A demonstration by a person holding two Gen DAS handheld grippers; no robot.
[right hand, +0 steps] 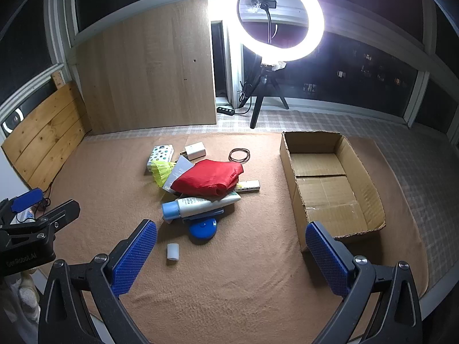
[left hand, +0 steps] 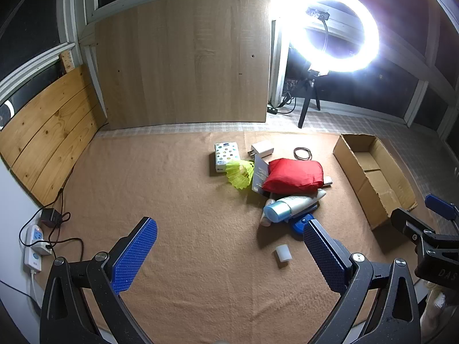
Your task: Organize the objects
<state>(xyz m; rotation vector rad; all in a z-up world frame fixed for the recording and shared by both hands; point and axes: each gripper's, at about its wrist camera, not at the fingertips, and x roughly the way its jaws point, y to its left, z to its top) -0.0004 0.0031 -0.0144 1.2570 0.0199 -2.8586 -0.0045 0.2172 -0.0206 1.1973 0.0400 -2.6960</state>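
Observation:
A pile lies on the tan blanket: a red pouch on top, a white tube with a blue cap, a round blue item, yellow shuttlecocks, a dotted tissue pack, a white charger, a coiled cord. A small white cylinder lies apart, nearer me. An open cardboard box sits right of the pile. My left gripper and right gripper both hover open above the blanket, holding nothing.
A lit ring light on a tripod stands behind the blanket. Wooden boards lean against the windows at the back and left. Power strips and cables lie at the blanket's left edge. Checked flooring borders the right side.

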